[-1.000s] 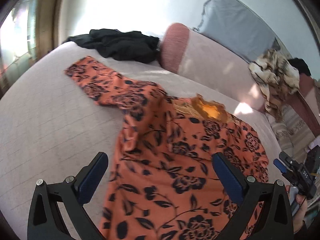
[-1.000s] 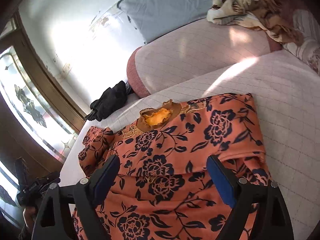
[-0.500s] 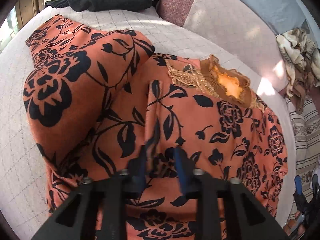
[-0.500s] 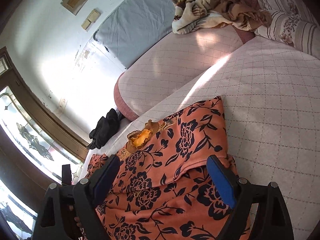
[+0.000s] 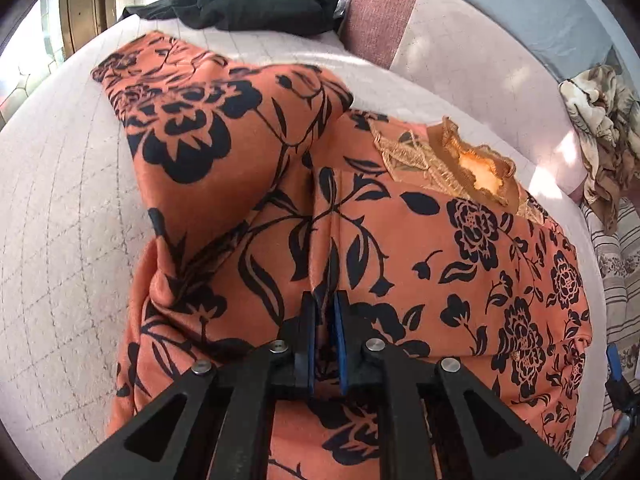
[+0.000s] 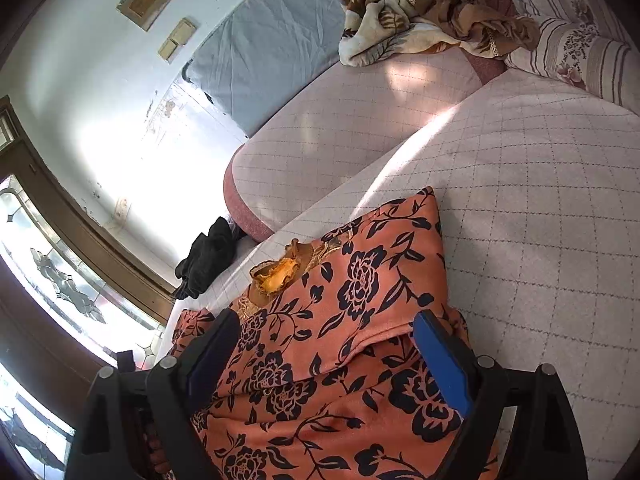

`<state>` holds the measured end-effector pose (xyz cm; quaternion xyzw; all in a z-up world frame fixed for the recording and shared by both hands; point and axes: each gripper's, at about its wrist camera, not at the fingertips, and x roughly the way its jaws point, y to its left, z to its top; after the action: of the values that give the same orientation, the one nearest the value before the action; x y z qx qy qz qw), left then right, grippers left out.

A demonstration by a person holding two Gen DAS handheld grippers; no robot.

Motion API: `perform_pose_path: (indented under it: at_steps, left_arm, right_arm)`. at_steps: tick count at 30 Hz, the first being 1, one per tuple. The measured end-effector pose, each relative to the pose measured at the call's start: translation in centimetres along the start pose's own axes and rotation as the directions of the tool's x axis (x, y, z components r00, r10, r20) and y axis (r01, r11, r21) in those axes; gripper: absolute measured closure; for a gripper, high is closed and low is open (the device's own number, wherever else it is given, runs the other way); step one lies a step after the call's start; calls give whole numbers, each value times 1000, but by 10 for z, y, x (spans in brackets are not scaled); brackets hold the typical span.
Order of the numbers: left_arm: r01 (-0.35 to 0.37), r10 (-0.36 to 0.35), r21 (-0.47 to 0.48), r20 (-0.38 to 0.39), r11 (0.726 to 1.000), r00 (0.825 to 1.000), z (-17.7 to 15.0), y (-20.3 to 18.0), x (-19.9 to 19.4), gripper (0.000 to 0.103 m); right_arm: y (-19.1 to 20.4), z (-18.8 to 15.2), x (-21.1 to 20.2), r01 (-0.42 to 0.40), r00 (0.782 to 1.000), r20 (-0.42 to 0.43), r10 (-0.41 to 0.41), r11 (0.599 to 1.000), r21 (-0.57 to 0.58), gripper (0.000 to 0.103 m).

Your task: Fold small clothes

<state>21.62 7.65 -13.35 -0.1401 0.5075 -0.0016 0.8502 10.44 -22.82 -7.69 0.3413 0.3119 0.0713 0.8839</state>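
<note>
Left wrist view: the left gripper (image 5: 325, 312) has pinched a ridge of the soft orange flowery top (image 5: 440, 264), which lies on the quilted bed (image 5: 60, 208). I think the next move is folding that side over.

Right wrist view: the right gripper (image 6: 336, 360) hangs wide open above the top (image 6: 360, 320), holding nothing.

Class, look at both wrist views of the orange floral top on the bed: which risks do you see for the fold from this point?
1. The left gripper is shut on only a small pinch of the top; the fabric may slip out when pulled.
2. The sleeve lies bunched, so creases could get folded in.
3. The right gripper is open over the top, holding nothing; a one-sided pull may drag the whole top askew.
</note>
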Motion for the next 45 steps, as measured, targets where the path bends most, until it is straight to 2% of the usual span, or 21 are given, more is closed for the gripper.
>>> perform_pose_path:
  at_steps: [6,8,9,11,12,14,16,17,19,21,24,27,30,34,35,36,37,40,41,42,45]
  left_arm:
    - [-2,2,25,1,1000,1000,-4,1,-3,92]
    - [-3,3,32,2,999,1000,-4,-3,0,92]
    - [-2,2,34,4,999,1000,-4,-2,0,92]
    - [-4,3,44,8,999,1000,-2,-1,2,92]
    - [-4,3,48,9,999,1000,-2,-2,4,92]
    - [0,0,48,4,999,1000,-1,-3,8,92]
    - [-1,2,48,-12,999,1000,3,-3,7,92]
    - [-13,13,52,-14,999,1000,5,-4,4,92]
    - [-47,45,64,29,997,999,7,-8,-8,92]
    - [-9,4,67,70,998,998,10,-14,-23,92]
    - [41,-56,125,119,991,991,12,-32,-35,90]
    - [38,-54,180,86,983,995,13,-45,-16,84]
    - [4,-1,161,-23,987,1000,10,-39,23,84]
    - [7,-13,196,27,980,1000,7,-38,23,84]
    - [7,-13,200,28,980,1000,6,-37,23,84]
    - [9,-16,203,33,979,999,7,-36,23,84]
    - [10,-18,204,36,979,999,7,-37,24,84]
    - [8,-19,208,51,978,999,7,-36,26,84]
    - [4,-16,210,55,978,998,6,-37,25,84]
    - [0,-12,212,56,977,998,3,-39,22,84]
    - [2,-11,217,43,976,999,5,-39,23,84]
  right_arm:
    - [-12,24,-5,-23,1000,-14,24,994,104,12]
    - [-18,35,3,-92,993,-55,102,982,168,12]
    - [-20,40,11,-154,980,-87,177,963,223,12]
    - [-20,43,34,-291,923,-151,353,900,326,11]
    - [-18,43,45,-322,903,-168,395,882,345,11]
    - [-25,38,70,-233,920,-231,317,915,328,10]
    - [-58,20,88,-3,937,-318,141,918,397,14]
    - [-68,13,85,-32,941,-287,179,892,450,16]
    - [-62,14,70,-78,944,-258,205,900,428,13]
    - [-53,23,57,-126,946,-229,231,910,396,11]
    - [-49,49,42,-105,972,-171,163,947,303,11]
    - [-66,71,57,-37,981,-173,88,959,282,11]
    - [-84,85,96,60,963,-270,6,971,234,13]
    - [-87,96,134,118,941,-332,-58,980,162,32]
    - [-82,98,141,129,933,-350,-80,984,120,55]
    - [-73,100,147,130,921,-377,-99,990,57,85]
    - [-59,102,150,143,914,-379,-143,989,-26,97]
    - [-20,100,142,244,913,-254,-319,926,-287,97]
    - [-25,95,150,302,884,-256,-391,896,-324,94]
    - [-36,90,159,342,852,-290,-436,882,-324,89]
    - [-39,89,140,392,866,-211,-454,877,-278,69]
